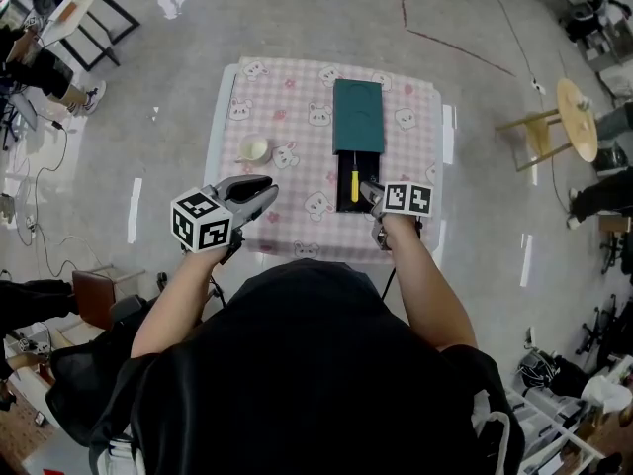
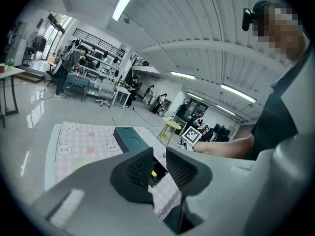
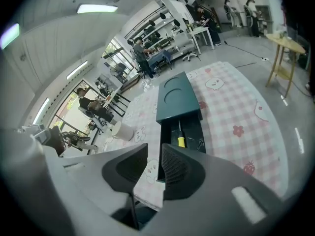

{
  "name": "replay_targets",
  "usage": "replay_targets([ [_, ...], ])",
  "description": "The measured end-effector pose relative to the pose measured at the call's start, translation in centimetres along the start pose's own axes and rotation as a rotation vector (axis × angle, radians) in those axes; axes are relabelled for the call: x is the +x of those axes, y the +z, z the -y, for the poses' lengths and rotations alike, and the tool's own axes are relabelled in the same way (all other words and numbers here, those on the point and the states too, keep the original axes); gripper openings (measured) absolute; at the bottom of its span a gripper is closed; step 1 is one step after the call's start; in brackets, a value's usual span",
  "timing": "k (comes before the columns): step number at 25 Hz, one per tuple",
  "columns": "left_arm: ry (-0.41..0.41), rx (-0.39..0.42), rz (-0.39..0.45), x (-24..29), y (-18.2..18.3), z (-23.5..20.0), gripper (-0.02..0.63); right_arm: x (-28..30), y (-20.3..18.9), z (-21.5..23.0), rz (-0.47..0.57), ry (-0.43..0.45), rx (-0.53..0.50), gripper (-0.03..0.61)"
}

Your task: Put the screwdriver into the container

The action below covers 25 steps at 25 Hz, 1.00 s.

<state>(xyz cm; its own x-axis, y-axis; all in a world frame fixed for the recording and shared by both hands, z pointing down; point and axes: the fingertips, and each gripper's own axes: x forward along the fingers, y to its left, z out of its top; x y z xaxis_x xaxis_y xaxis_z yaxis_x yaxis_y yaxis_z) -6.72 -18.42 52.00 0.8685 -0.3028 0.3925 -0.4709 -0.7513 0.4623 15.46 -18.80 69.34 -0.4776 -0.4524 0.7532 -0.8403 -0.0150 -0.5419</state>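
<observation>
The yellow-handled screwdriver point(image 1: 354, 181) point(image 3: 181, 140) lies inside the open drawer of the dark green container point(image 1: 357, 117) point(image 3: 177, 100) on the pink checkered table point(image 1: 297, 117). My right gripper point(image 1: 368, 194) point(image 3: 154, 168) hovers at the drawer's front end, jaws drawn to a narrow slit with nothing between them. My left gripper point(image 1: 269, 194) point(image 2: 158, 168) is held over the table's front left part, pointing right toward the container point(image 2: 129, 137), jaws likewise almost together and empty. A speck of the yellow handle point(image 2: 154, 173) shows through its slit.
A small cream cup point(image 1: 253, 150) point(image 3: 121, 130) stands on the cloth left of the container. A round wooden stool point(image 1: 569, 117) point(image 3: 285, 45) is on the floor to the right. Desks and people fill the room's far side. The table's front edge is right below both grippers.
</observation>
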Motion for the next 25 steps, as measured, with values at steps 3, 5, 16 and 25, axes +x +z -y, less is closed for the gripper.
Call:
replay_targets([
  [3,-0.004,0.008,0.011,-0.3,0.4,0.3,0.075,-1.3,0.7,-1.1,0.036,0.009,-0.018,0.120],
  [5,-0.011,0.015,0.016,-0.5,0.6,0.8,0.075,-2.2,1.1,-1.9,0.065,0.025,-0.025,0.120],
  [16,-0.039,0.070,0.034,-1.6,1.7,3.2,0.075,-7.9,3.8,-6.7,0.225,0.125,-0.047,0.120],
  [25,-0.060,0.078,0.044,-2.9,1.0,4.9,0.075,-11.8,3.5,-8.0,0.315,0.096,-0.115,0.121],
])
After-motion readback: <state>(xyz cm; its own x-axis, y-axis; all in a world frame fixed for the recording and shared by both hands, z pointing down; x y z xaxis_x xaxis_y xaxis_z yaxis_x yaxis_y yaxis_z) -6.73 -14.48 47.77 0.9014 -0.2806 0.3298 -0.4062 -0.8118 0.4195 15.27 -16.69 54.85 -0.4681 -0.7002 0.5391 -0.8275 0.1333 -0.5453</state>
